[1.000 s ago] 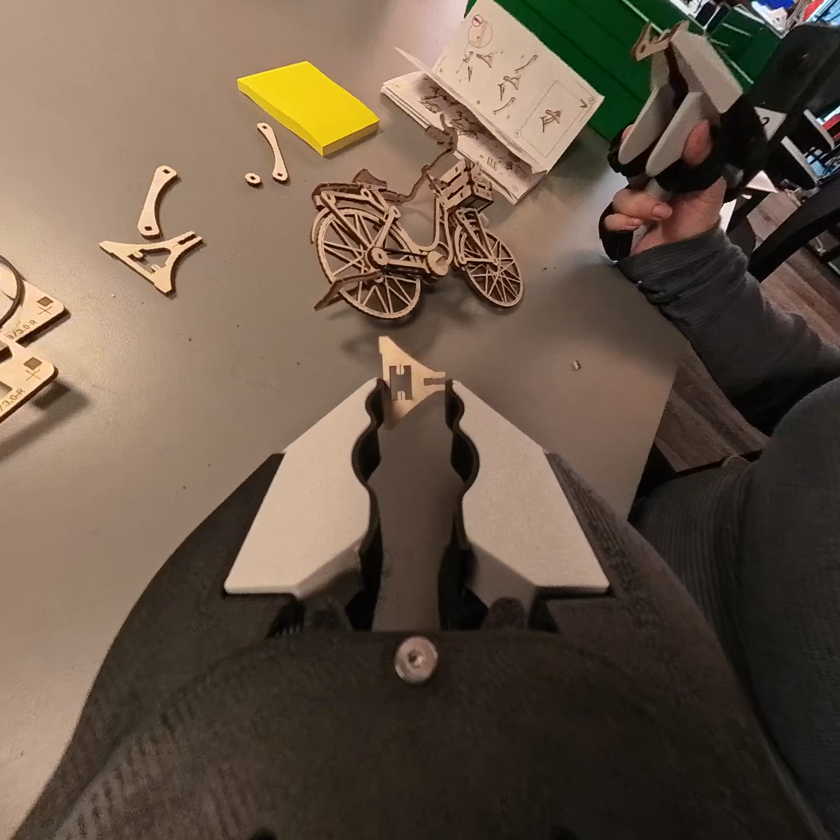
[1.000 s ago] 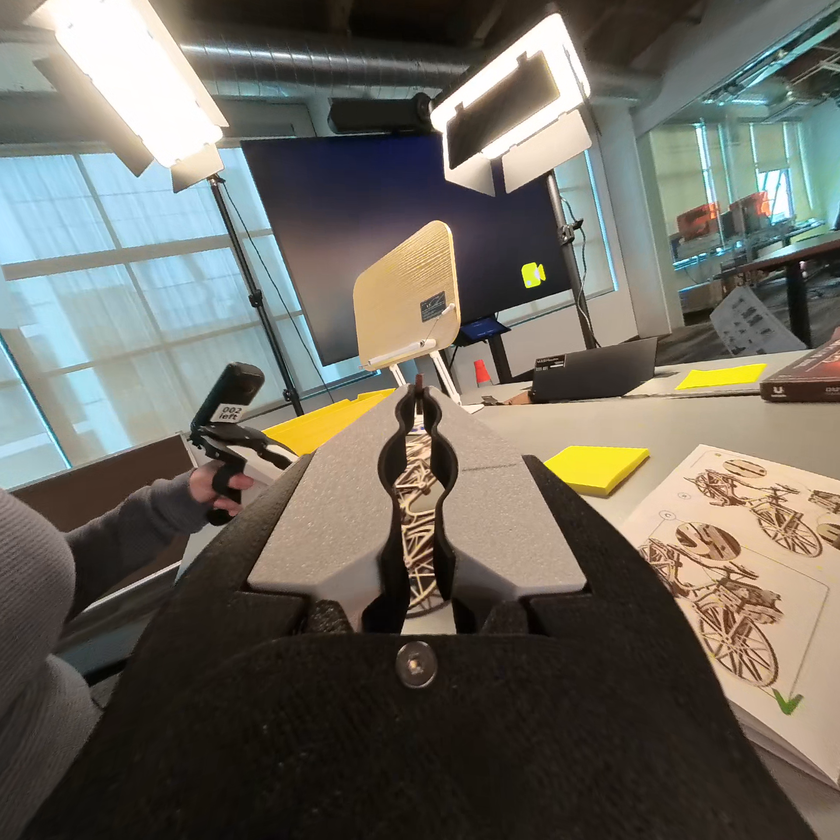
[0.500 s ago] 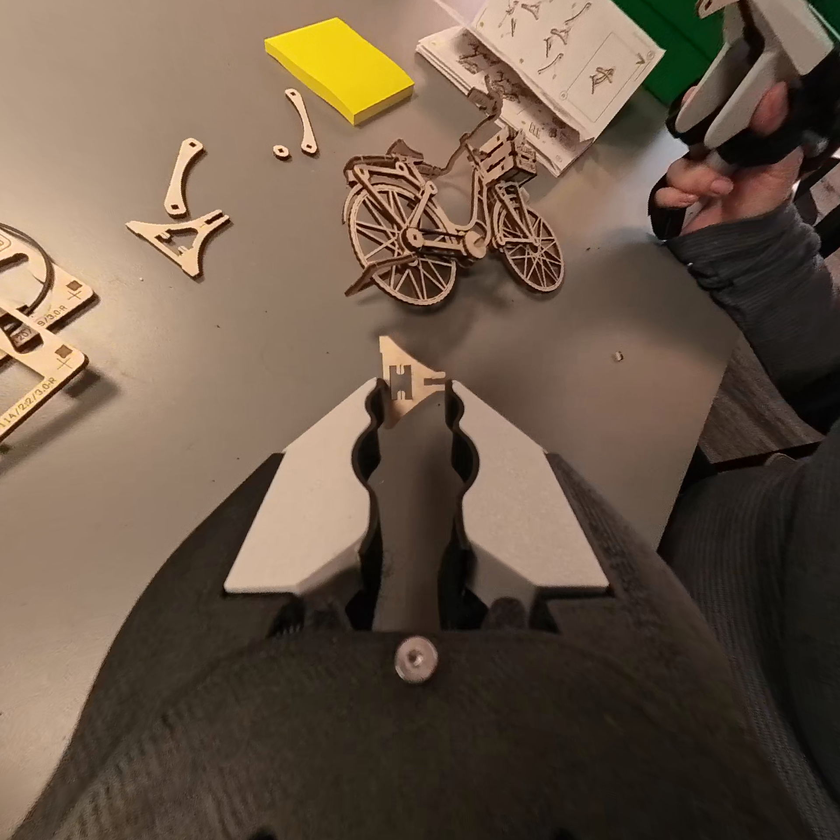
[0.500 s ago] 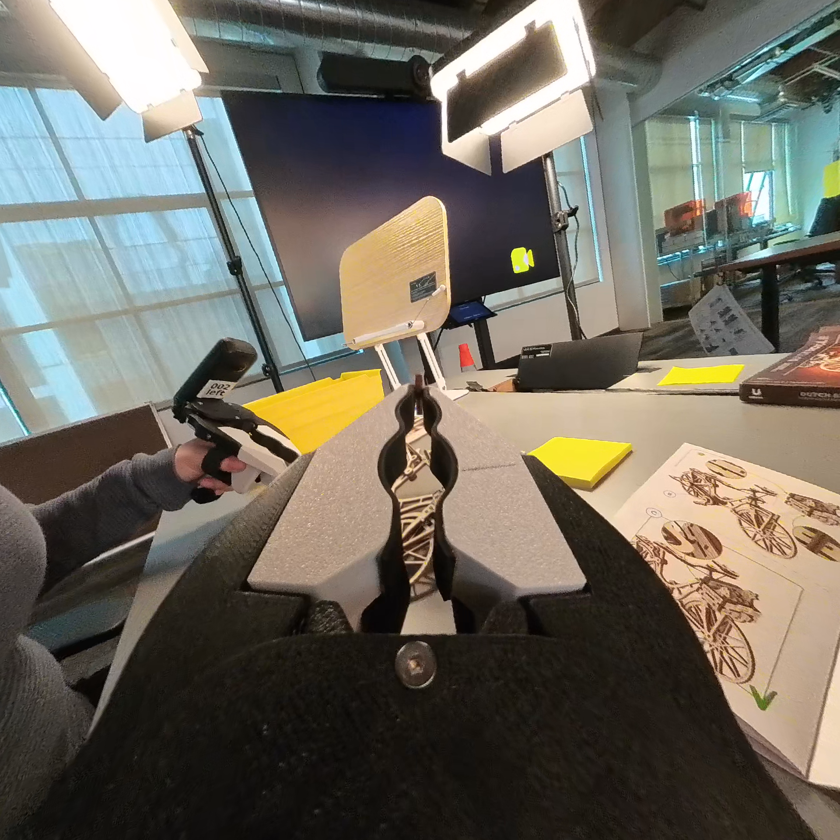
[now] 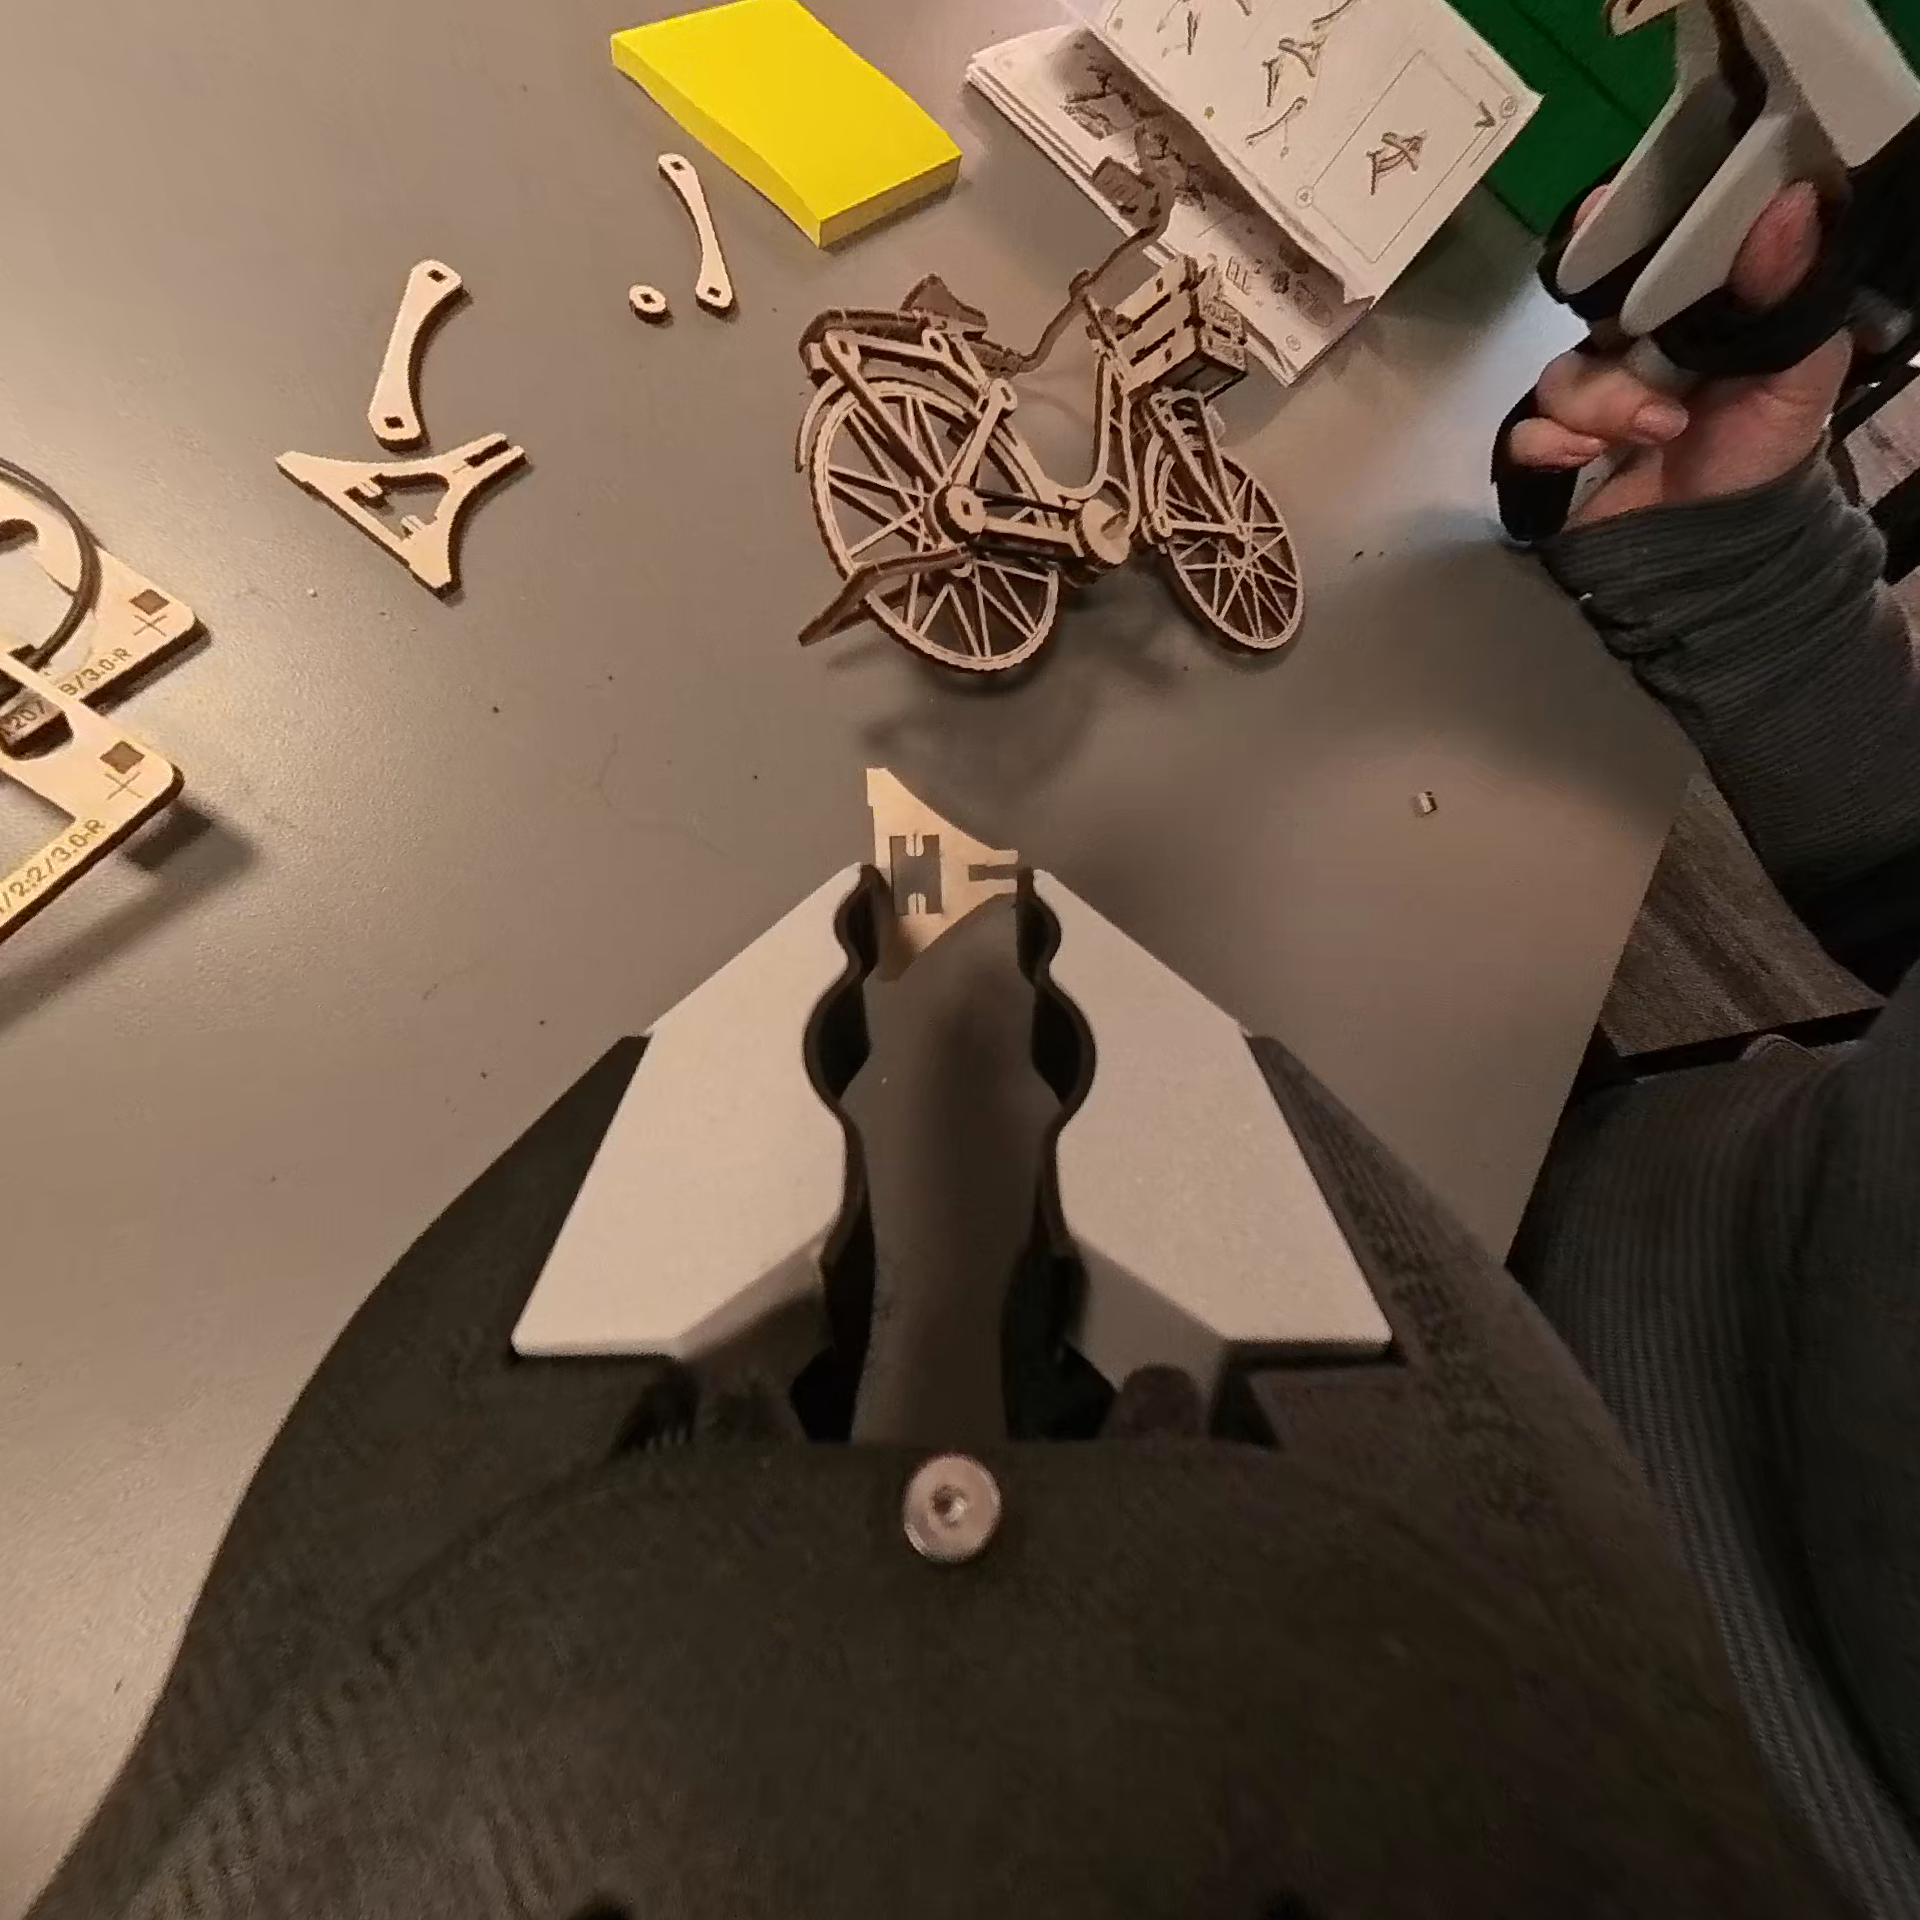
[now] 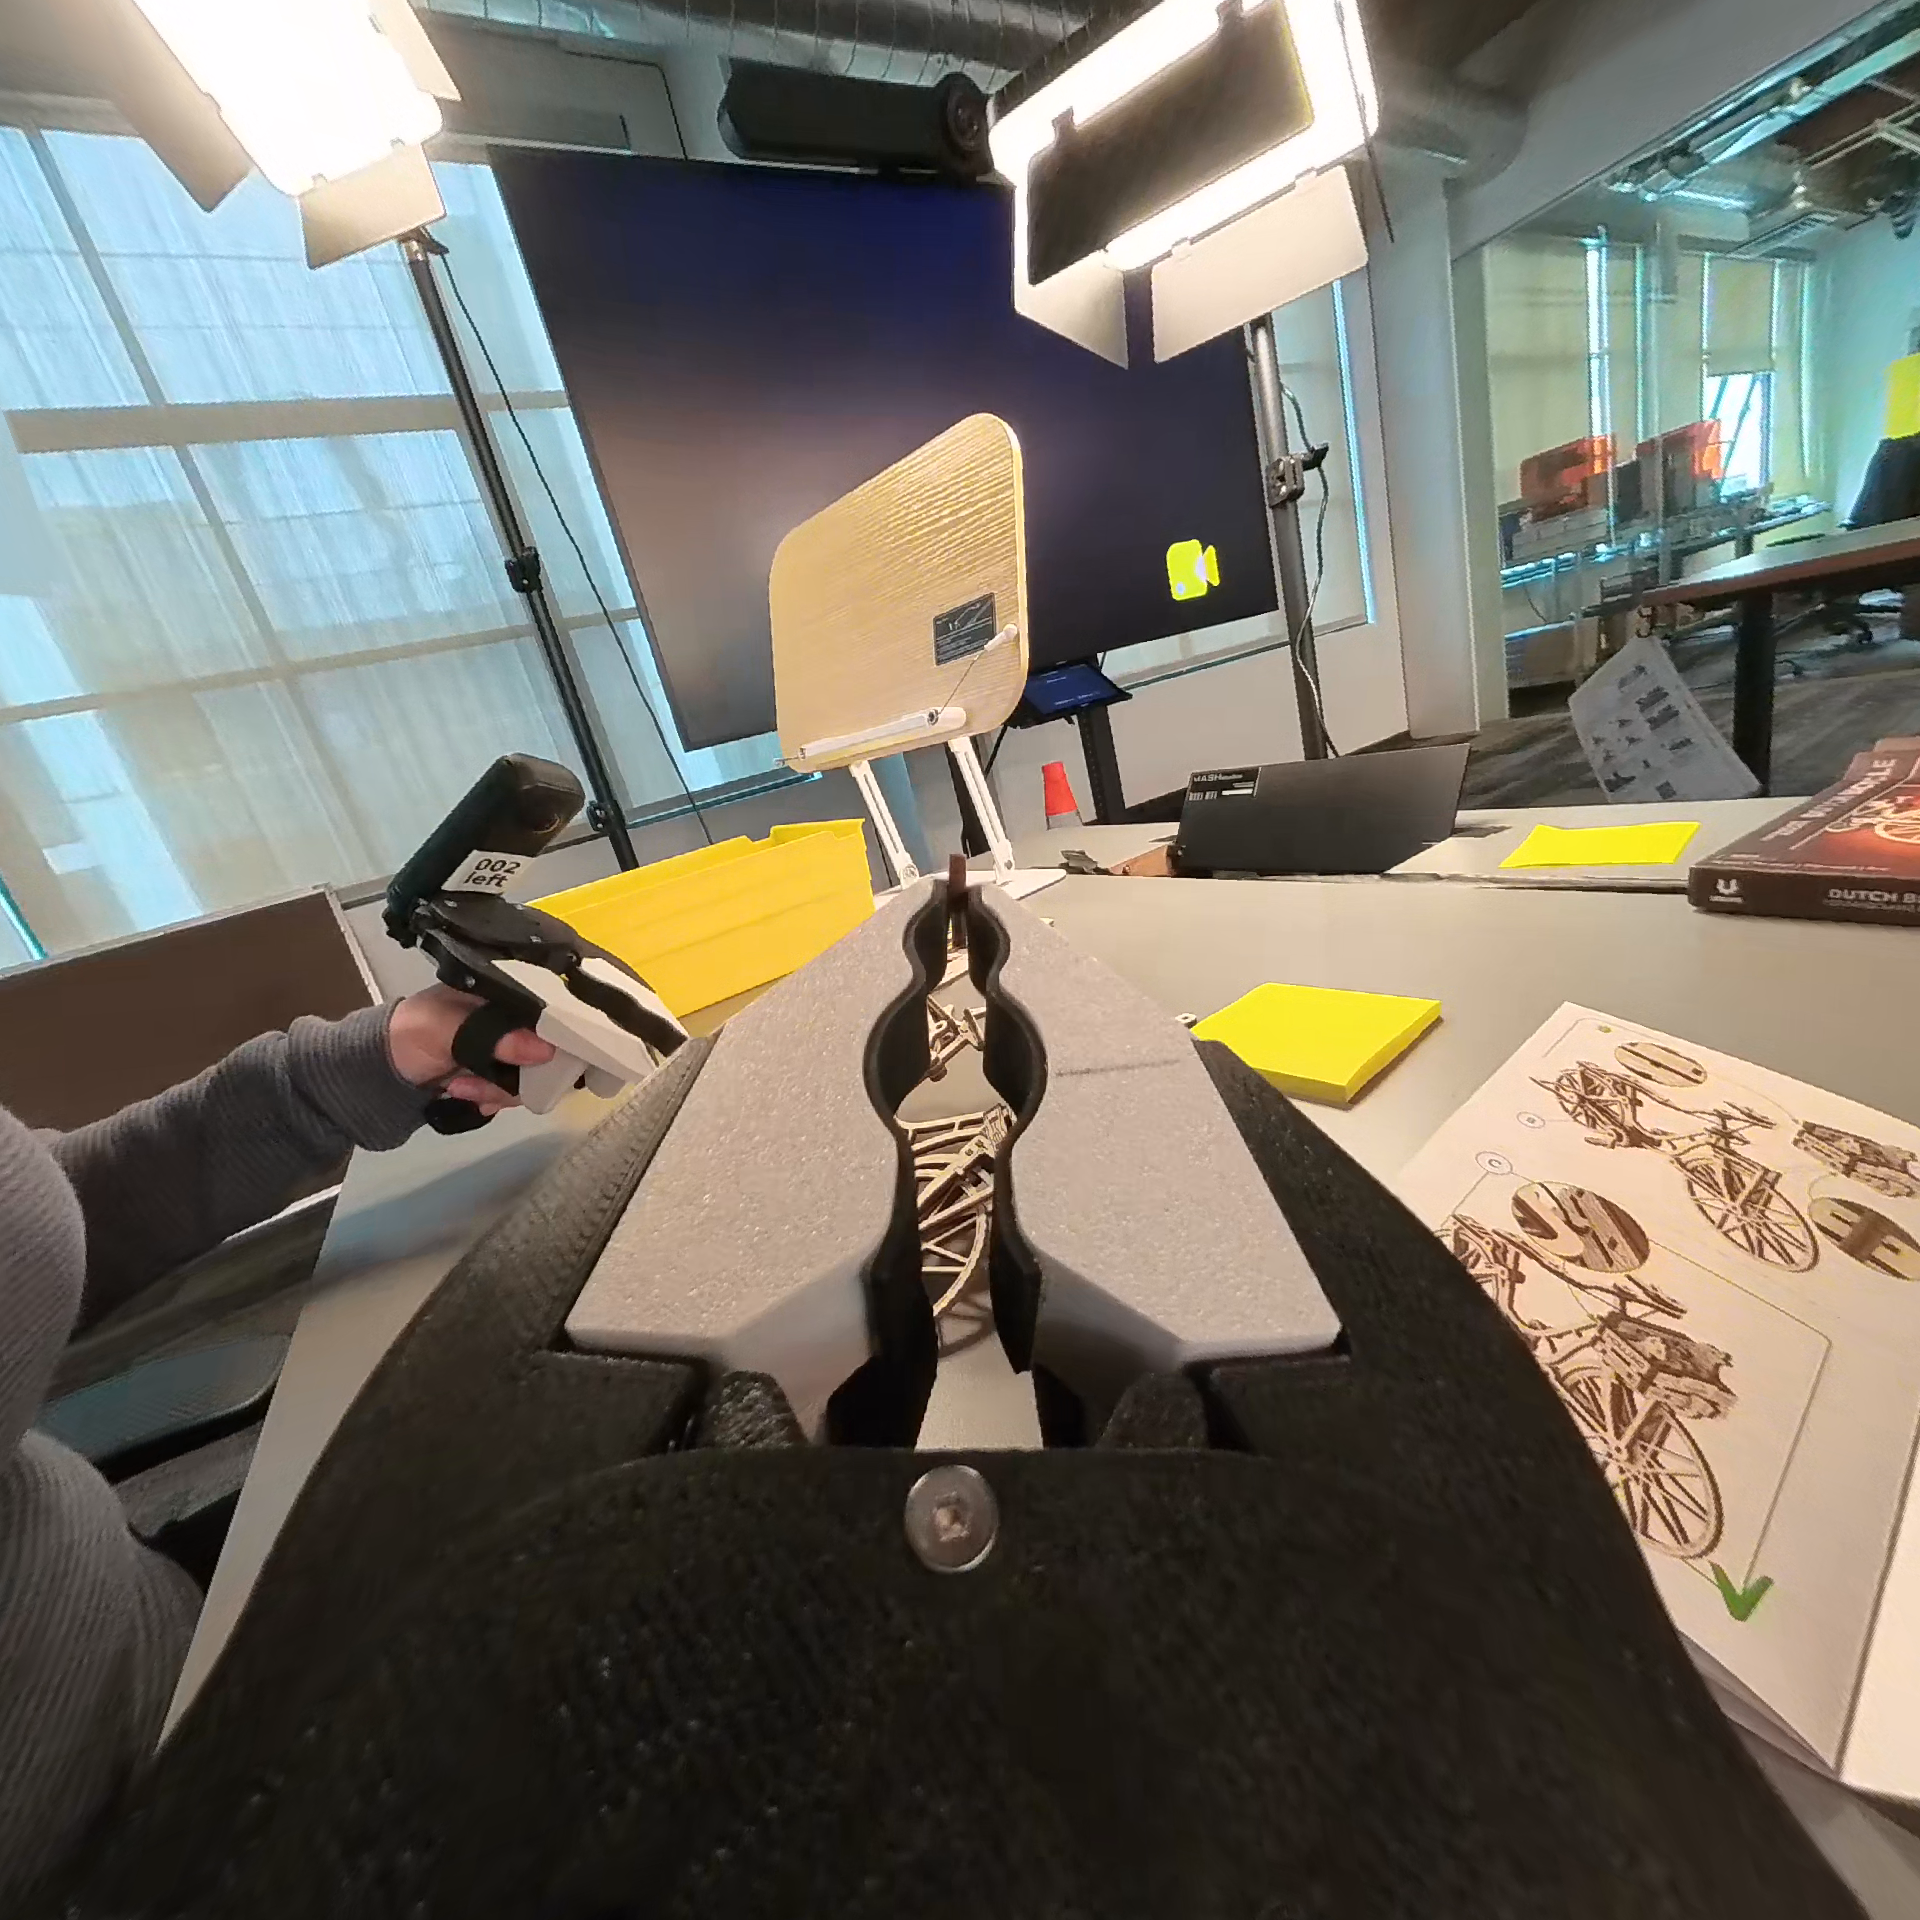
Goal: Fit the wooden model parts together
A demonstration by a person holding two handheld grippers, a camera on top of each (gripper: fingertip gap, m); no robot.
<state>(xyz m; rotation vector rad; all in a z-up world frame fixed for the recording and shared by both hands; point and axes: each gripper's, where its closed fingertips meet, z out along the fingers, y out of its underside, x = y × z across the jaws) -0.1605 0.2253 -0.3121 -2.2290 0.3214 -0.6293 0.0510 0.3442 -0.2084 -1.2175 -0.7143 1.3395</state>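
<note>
left gripper (image 5: pixel 943 883) is pinching a slotted triangular piece (image 5: pixel 930 854), right gripper (image 6: pixel 958 906) is clamping a thin part (image 6: pixel 956 875); bicycle (image 5: pixel 1044 483) looking nearly built, loose pieces (image 5: pixel 405 499) waiting.

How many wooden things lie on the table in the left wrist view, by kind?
Assembled bicycle: 1
Loose parts (curved link, A-frame, thin strip, small ring): 4
Punched-out sheets: 2
Total: 7, not counting a tiny unclear speck.

Printed writing on wooden sheets (image 5: pixel 94 748), brown box (image 6: pixel 1808 862), white gripper sticker (image 6: pixel 488 871).
</note>
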